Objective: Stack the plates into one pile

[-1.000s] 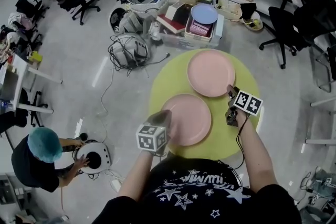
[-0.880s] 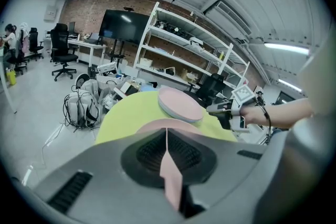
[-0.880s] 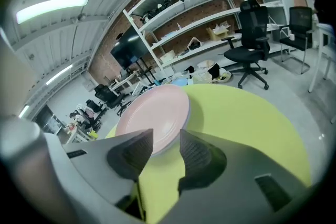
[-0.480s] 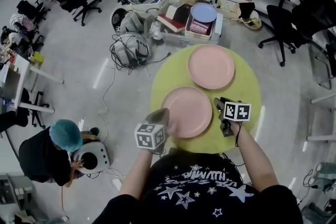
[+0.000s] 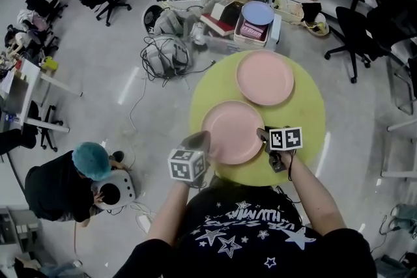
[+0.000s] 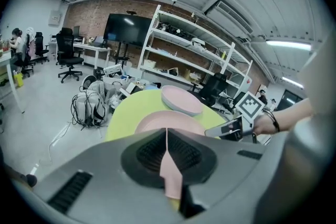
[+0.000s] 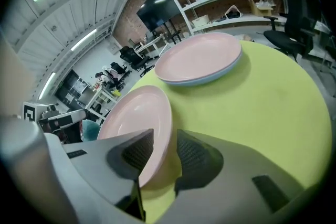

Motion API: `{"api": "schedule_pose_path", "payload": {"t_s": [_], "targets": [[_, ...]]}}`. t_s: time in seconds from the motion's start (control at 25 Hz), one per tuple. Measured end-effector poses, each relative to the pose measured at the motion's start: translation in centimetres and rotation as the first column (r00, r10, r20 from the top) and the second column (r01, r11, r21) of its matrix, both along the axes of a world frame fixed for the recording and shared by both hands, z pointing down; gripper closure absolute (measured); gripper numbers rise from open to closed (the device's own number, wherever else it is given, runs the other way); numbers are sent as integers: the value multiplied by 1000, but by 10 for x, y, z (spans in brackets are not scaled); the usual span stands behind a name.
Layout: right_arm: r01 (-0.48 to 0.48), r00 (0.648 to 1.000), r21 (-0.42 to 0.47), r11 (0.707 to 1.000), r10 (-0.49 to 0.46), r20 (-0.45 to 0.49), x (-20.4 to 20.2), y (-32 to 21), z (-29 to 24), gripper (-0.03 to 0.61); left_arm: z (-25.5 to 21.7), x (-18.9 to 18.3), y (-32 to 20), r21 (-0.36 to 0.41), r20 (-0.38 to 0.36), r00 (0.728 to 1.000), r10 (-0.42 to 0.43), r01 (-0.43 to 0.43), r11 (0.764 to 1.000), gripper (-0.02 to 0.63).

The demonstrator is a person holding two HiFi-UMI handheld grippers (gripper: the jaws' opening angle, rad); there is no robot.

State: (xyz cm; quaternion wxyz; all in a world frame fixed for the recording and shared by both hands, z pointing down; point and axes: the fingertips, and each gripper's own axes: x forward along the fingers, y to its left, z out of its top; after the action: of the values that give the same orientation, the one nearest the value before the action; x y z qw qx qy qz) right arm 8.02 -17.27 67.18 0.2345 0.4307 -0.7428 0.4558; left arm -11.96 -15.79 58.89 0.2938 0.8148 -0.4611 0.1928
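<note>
near round pink plate (image 5: 231, 132) not yet on far pink plate (image 5: 264, 77); left gripper (image 5: 198, 138) pinches rim, right gripper (image 5: 262, 134) spread around it.

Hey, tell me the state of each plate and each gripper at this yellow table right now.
near pink plate: unstacked, gripped at its rim
far pink plate: flat on the table, untouched
left gripper: jaws shut on the near pink plate's rim
right gripper: jaws open, astride that rim
</note>
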Motion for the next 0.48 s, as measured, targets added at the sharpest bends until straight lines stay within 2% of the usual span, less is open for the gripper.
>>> {"api": "schedule_pose_path", "payload": {"t_s": [0.24, 0.48], "targets": [[28, 999, -22, 999, -28, -21, -11, 5, 9, 434, -3, -4, 5, 7, -6, 1000, -30, 30, 1000, 595], [17, 999, -31, 999, -18, -29, -13, 7, 14, 446, -3, -7, 18, 2, -10, 999, -36, 36, 999, 595]]}}
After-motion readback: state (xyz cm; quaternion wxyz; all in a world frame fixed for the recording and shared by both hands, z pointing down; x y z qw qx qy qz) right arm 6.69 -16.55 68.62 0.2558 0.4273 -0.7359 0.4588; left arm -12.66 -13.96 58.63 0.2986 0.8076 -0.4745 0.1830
